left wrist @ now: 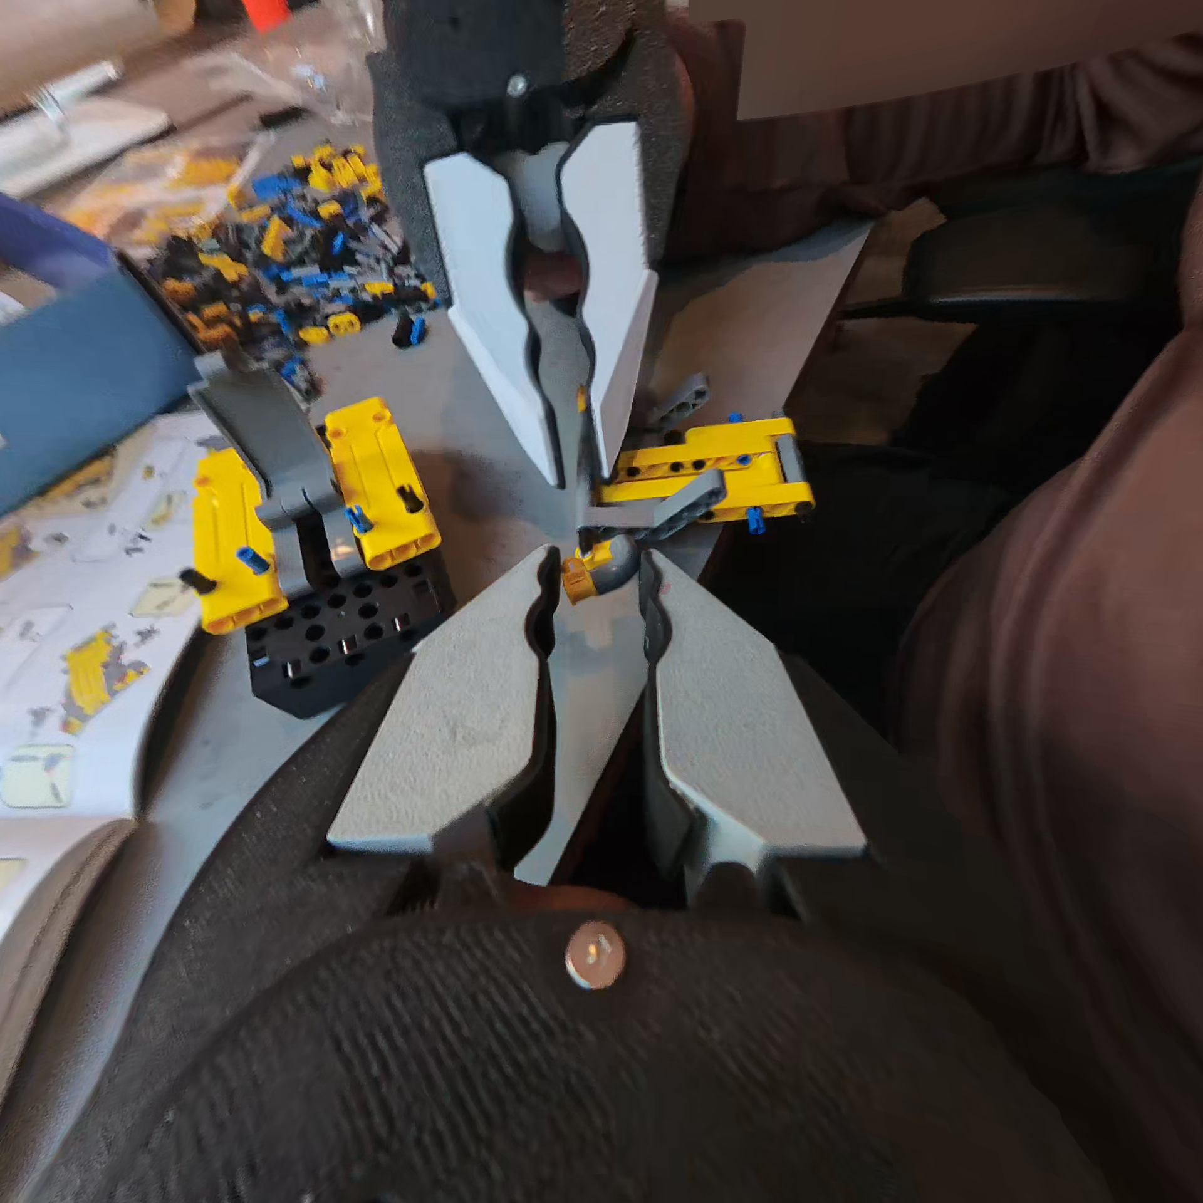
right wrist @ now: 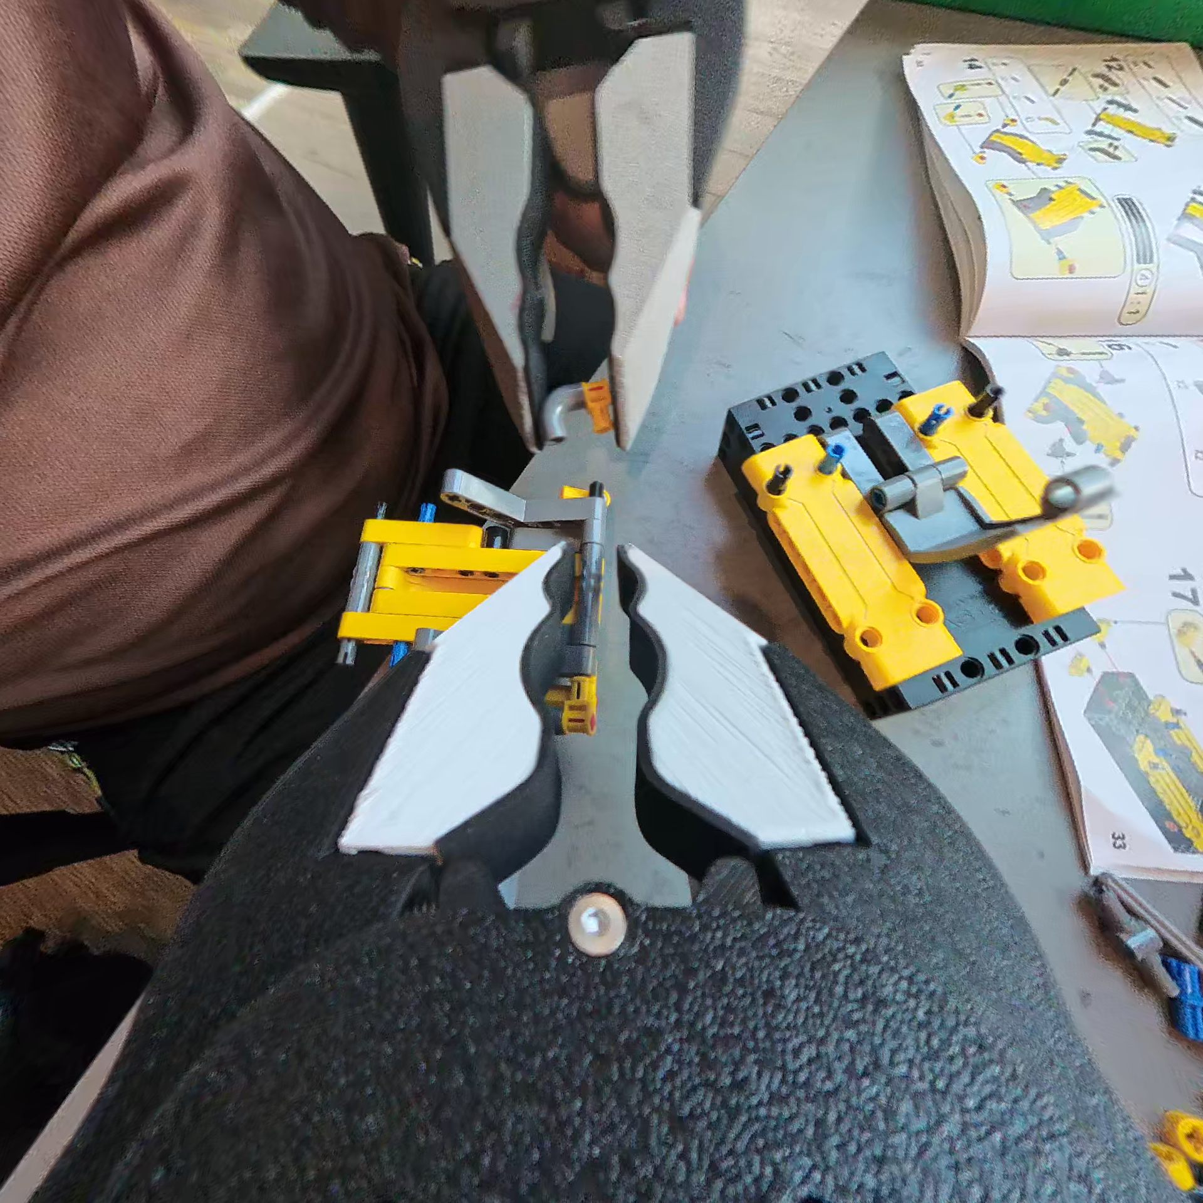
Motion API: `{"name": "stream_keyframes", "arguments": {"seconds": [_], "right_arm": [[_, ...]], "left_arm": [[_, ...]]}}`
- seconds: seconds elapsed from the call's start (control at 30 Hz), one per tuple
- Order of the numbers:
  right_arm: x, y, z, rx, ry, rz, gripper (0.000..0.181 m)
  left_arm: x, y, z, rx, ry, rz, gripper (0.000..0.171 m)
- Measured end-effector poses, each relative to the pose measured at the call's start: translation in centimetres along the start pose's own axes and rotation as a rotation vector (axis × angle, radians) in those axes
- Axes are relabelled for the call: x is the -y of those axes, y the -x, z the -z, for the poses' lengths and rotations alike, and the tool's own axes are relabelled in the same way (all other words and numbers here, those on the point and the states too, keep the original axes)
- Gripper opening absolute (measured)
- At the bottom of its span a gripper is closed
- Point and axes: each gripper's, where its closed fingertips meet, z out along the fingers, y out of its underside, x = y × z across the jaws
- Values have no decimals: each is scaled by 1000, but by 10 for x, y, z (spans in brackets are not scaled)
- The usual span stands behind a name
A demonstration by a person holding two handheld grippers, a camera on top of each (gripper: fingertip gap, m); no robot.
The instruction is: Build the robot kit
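My left gripper (left wrist: pixel 599 556) is shut on a small yellow and grey connector piece (left wrist: pixel 589 573), pinched at its fingertips. It also shows in the right wrist view (right wrist: pixel 579 446), coming from above with the piece (right wrist: pixel 595 403) between its tips. My right gripper (right wrist: pixel 592 547) faces it, shut on a dark axle (right wrist: pixel 589 586) of a yellow and grey beam assembly (right wrist: pixel 423 579). The assembly (left wrist: pixel 709 456) hangs past the grey table's edge, over a person's lap. The two grippers' tips nearly meet, and the small piece sits close to the assembly's grey arm (left wrist: pixel 683 501).
A black perforated base carrying two yellow panels and a grey hinged part (right wrist: pixel 846 573) stands on the grey table (right wrist: pixel 814 260), and shows in the left wrist view (left wrist: pixel 338 625). An open instruction booklet (right wrist: pixel 1074 195) lies beside it. Loose pieces (left wrist: pixel 293 260) and a blue box (left wrist: pixel 78 377) lie farther off. Only a small space, under 4 cm, lies between the two pairs of fingers.
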Motion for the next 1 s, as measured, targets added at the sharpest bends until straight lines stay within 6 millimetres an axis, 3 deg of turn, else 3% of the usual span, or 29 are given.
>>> {"name": "stream_keyframes", "arguments": {"seconds": [0.13,0.33,0.47,0.5,0.73,1.0], "right_arm": [[8,-6,5,1,-59,-92,18],[41,8,11,217,-233,-321,25],[54,14,15,347,-329,-438,25],[53,12,15,343,-333,-457,17],[54,1,19,338,-384,-577,6],[57,-3,17,327,-418,-615,6]], "left_arm": [[18,-2,3,109,-70,-212,22],[45,7,7,211,-169,-393,22],[50,8,-1,212,-163,-461,22],[52,8,-2,216,-173,-467,21],[53,22,-3,299,-154,-407,23],[49,27,2,350,-160,-280,25]]}}
